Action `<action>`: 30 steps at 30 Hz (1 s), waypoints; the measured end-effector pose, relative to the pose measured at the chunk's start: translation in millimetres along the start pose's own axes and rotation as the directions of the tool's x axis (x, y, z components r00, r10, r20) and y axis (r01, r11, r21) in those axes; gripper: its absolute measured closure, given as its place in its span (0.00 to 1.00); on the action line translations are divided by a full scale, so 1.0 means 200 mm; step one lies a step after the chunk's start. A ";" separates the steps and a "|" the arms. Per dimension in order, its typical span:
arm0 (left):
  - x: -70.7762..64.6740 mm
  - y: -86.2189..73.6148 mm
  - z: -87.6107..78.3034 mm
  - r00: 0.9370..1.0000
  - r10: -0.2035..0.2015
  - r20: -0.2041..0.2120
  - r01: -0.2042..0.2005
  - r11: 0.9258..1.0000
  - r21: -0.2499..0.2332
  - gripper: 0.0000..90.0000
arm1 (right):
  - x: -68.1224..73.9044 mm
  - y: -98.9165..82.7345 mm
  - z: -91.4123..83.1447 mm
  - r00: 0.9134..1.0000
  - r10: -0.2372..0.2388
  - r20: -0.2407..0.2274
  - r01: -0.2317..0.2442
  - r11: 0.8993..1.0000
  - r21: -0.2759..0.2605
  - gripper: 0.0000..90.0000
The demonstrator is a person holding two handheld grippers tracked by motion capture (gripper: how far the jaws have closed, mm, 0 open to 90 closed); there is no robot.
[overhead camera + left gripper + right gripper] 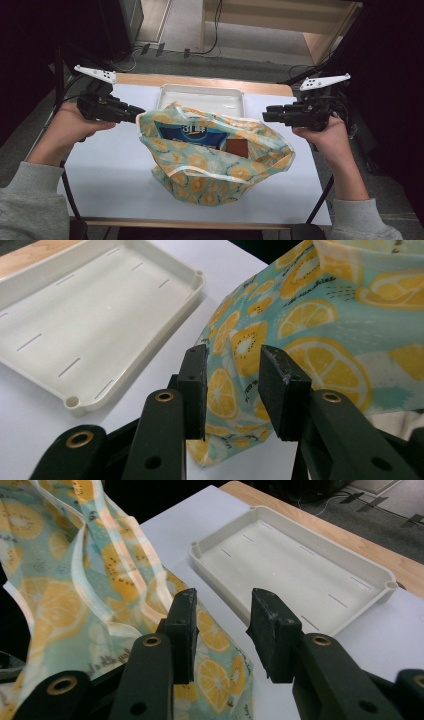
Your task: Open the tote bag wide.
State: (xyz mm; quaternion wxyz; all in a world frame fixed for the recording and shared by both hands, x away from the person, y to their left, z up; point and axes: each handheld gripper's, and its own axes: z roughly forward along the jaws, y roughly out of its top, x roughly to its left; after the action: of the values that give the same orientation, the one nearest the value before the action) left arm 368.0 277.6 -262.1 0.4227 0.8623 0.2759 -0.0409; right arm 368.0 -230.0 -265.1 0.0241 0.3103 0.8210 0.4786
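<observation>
A teal bag [210,170] printed with lemon and kiwi slices stands in the middle of the white table, its mouth spread wide. Inside lie a blue packet [192,134] and a brown flat item [236,146]. My left gripper [140,112] hovers at the bag's left rim. In the left gripper view its jaws [232,352] stand apart, with the bag's fabric [320,315] beyond them and nothing pinched. My right gripper [265,116] sits just off the bag's right rim. Its jaws [222,597] are apart too, the bag [65,580] lying to their left.
A shallow white tray [200,92] rests behind the bag at the table's far edge, also seen as the tray [90,315] and the tray [300,565]. The white table top [110,165] extends left and right of the bag. Black frame poles flank the table.
</observation>
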 end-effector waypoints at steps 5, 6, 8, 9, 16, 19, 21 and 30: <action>-0.04 0.03 -0.03 1.000 0.018 0.008 -0.018 1.000 -0.007 0.72 | 0.06 0.03 0.00 0.999 -0.031 -0.009 0.031 1.000 0.003 0.71; -0.05 0.04 -0.04 1.000 0.020 0.006 -0.020 1.000 -0.004 0.71 | 0.06 0.03 0.00 0.999 -0.032 -0.006 0.033 0.999 0.010 0.71; -0.07 0.05 -0.05 0.999 0.030 0.010 -0.030 1.000 -0.001 0.71 | 0.08 0.04 0.00 0.999 -0.034 -0.006 0.034 0.999 0.015 0.70; -0.08 0.06 -0.06 0.999 0.036 0.017 -0.036 0.999 -0.006 0.71 | 0.08 0.04 0.00 0.999 -0.039 -0.007 0.039 0.999 0.017 0.70; -0.11 0.09 -0.13 0.998 0.054 0.028 -0.053 0.998 -0.035 0.70 | 0.12 0.05 0.00 0.998 -0.052 -0.025 0.053 0.998 0.022 0.70; -0.14 0.12 -0.16 0.998 0.060 0.026 -0.059 0.998 -0.038 0.70 | 0.13 0.06 0.01 0.997 -0.064 -0.033 0.065 0.998 0.027 0.70; -0.16 0.14 -0.18 0.997 0.074 0.031 -0.073 0.996 -0.042 0.69 | 0.15 0.07 0.01 0.997 -0.072 -0.038 0.073 0.997 0.028 0.69; -0.31 0.24 -0.21 0.991 0.126 0.053 -0.125 0.992 -0.019 0.61 | 0.21 0.11 0.00 0.993 -0.103 -0.048 0.105 0.994 0.029 0.68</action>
State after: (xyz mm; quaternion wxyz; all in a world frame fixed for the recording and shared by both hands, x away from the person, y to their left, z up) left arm 334.1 258.6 -182.4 0.4387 0.8731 0.2097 -0.0355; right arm 344.3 -200.1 -236.3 0.0248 0.2562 0.8439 0.4707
